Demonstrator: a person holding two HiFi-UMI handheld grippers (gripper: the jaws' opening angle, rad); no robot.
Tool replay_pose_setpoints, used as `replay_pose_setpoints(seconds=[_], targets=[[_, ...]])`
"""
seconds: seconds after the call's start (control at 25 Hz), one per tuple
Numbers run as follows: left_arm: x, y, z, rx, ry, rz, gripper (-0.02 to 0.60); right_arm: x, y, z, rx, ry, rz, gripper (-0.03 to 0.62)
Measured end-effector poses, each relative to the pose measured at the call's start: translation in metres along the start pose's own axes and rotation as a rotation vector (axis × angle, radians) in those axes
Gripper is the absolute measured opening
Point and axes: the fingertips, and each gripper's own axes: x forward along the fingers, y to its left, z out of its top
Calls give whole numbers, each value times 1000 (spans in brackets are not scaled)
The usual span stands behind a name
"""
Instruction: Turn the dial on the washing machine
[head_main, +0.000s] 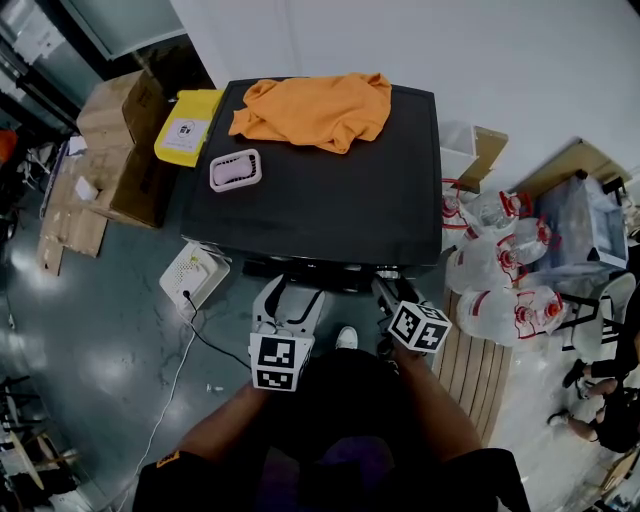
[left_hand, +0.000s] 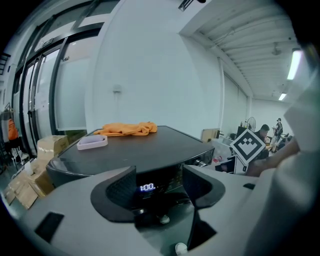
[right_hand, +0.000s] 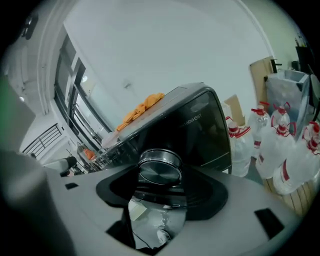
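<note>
On the grey floor (head_main: 110, 330) in front of a white wall (head_main: 480, 60), the head view is showing a black washing machine (head_main: 330, 205) with an orange cloth (head_main: 315, 108) and a pale tray (head_main: 235, 170) lying apart on its lid. Cardboard boxes (head_main: 118, 140) are crowding its left side and water jugs (head_main: 500, 285) its right. The floor in front, where the person is standing, is lying open but for a white box (head_main: 193, 276) with a cable. Both grippers are reaching to the machine's front edge, the left gripper (head_main: 290, 295) near the right gripper (head_main: 384, 290). In the left gripper view the jaws are standing apart with nothing between the pads. Beyond the gap the machine's display (left_hand: 147, 187) is glowing, and the lid is stretching away bare towards the cloth and tray at its far end. In the right gripper view the whole scene is leaning over. The round metal dial (right_hand: 160, 170) on the machine's front is sitting squarely between the jaws, which are gripping its rim from either side.
</note>
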Motion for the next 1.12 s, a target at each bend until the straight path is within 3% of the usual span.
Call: replay_pose_setpoints(seconds=[0.12, 0.36, 0.48, 0.64, 0.92, 1.12], targets=[[0, -1, 1, 2, 0, -1, 296, 0, 1, 0, -67, 9, -25, 285], [-1, 0, 1, 6, 2, 7, 296, -5, 7, 1, -481, 39, -242, 298], [-3, 1, 0, 4, 1, 9, 296, -3, 12, 0, -566, 62, -296, 295], [-4, 2, -1, 3, 0, 10, 296, -4, 9, 1, -521, 56, -265, 276], [-3, -1, 1, -3, -3, -6, 296, -4, 3, 2, -125, 23, -22, 275], [-2, -4, 3, 0, -7, -13, 296, -3, 3, 2, -142, 37, -16, 276]])
